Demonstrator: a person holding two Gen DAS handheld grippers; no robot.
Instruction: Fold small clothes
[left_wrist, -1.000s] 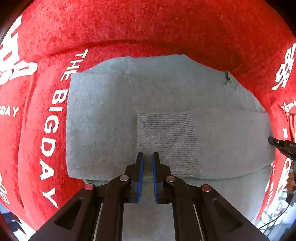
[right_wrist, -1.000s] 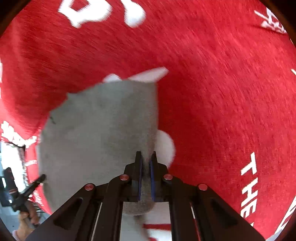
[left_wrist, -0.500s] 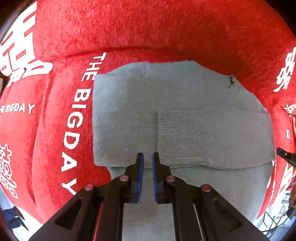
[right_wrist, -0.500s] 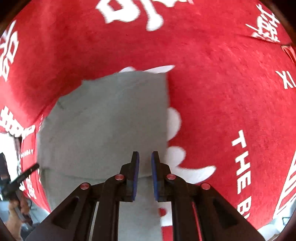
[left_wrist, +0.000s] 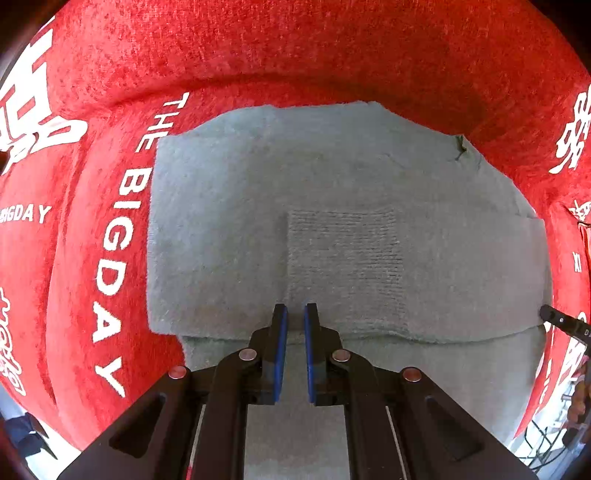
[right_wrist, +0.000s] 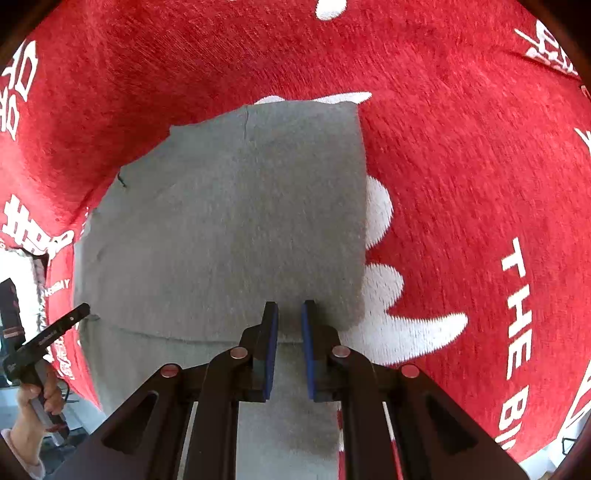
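Note:
A small grey knitted garment (left_wrist: 229, 229) lies folded on a red cloth. A ribbed cuff (left_wrist: 343, 254) rests on its middle, and the folded flap's edge runs just under my left gripper (left_wrist: 295, 310). That gripper points straight down above the garment, its blue pads nearly together with nothing between them. In the right wrist view the same garment (right_wrist: 229, 229) lies flat, its straight right edge beside my right gripper (right_wrist: 289, 308). The right gripper's jaws stand slightly apart and empty, just above the cloth.
The red cloth (left_wrist: 295, 55) with white lettering covers the whole surface and rises in folds behind the garment. A person's hand (right_wrist: 37, 398) holds the left gripper's handle at the right wrist view's left edge. The right gripper's fingertip (left_wrist: 561, 321) shows at the left wrist view's right edge.
The right gripper was shut on the garment's edge a second ago; it has let go and drawn back, and the flap lies flat. The left gripper has barely moved.

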